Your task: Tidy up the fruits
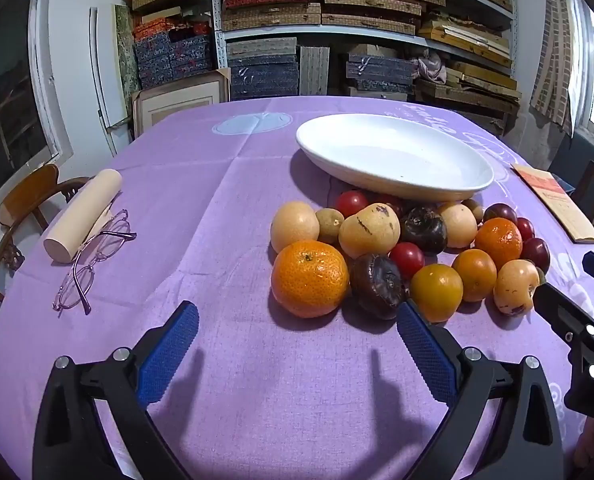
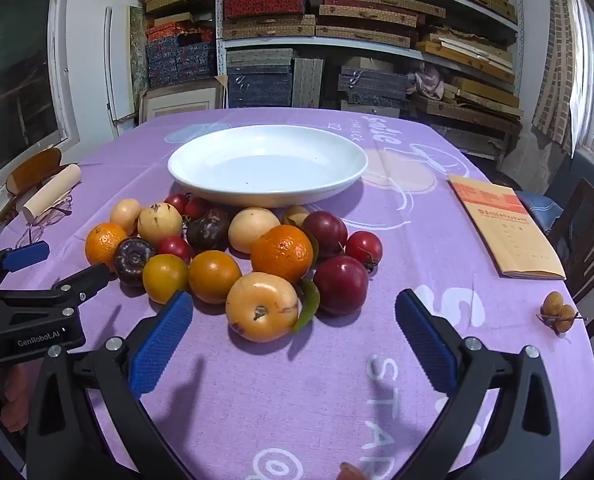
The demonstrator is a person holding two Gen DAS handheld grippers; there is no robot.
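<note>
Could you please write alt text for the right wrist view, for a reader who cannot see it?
The open right gripper hovers over a purple tablecloth before a pile of fruit, with an empty white plate behind. The left gripper enters at left; a brown envelope lies at right.

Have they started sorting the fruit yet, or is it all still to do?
Nothing looks done: the white plate is bare. Nothing is in hand either; the left gripper and right gripper both stand open and hold nothing. The whole fruit pile still sits on the purple cloth in front of the plate.
</note>
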